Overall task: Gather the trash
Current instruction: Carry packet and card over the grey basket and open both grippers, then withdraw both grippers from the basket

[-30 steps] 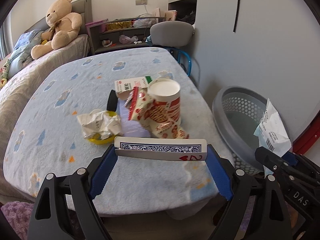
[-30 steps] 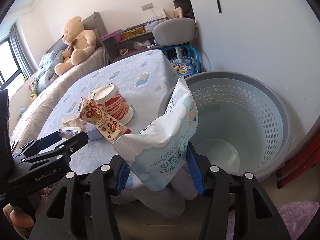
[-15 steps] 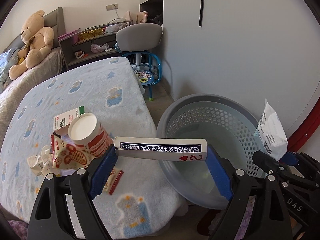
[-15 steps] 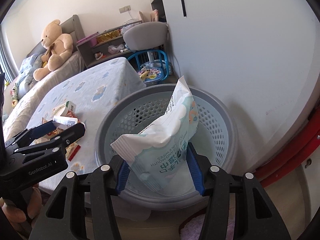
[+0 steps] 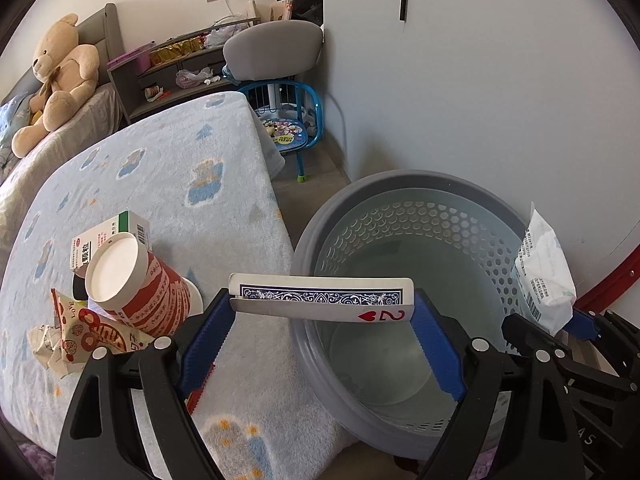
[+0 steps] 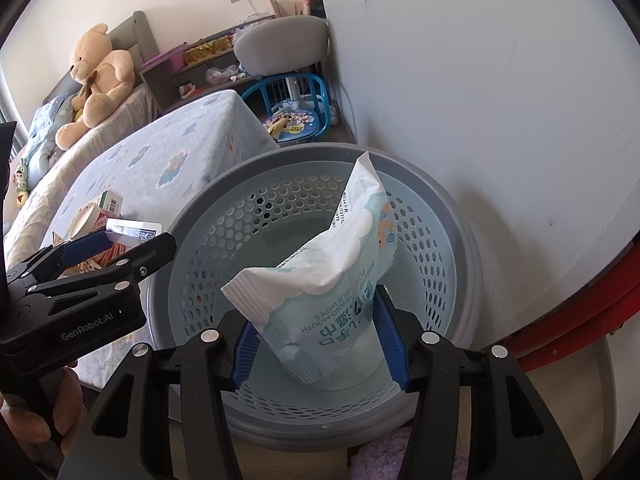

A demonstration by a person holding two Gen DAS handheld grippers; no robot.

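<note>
My left gripper [image 5: 322, 312] is shut on a small stack of playing cards [image 5: 320, 298], a two of hearts showing, held at the near rim of the grey perforated basket [image 5: 440, 196]. My right gripper [image 6: 316, 340] is shut on a white and blue wet wipes pack [image 6: 336, 280], held over the basket's [image 6: 304, 156] opening. The pack also shows at the right in the left wrist view [image 5: 544, 272]. The left gripper shows at the left in the right wrist view [image 6: 104, 244]. The basket looks empty inside.
On the blue blanket-covered table [image 5: 160, 184] lie a red paper cup [image 5: 136, 284], a small medicine box [image 5: 108, 240], a red snack wrapper [image 5: 80, 324] and crumpled paper [image 5: 44, 344]. A blue chair [image 5: 280, 92], a wall and a teddy bear [image 5: 56, 76] stand beyond.
Both grippers have swung right from the table toward the basket, each still holding its item. The wipes pack now hangs over the basket's middle and the cards sit at its rim.
</note>
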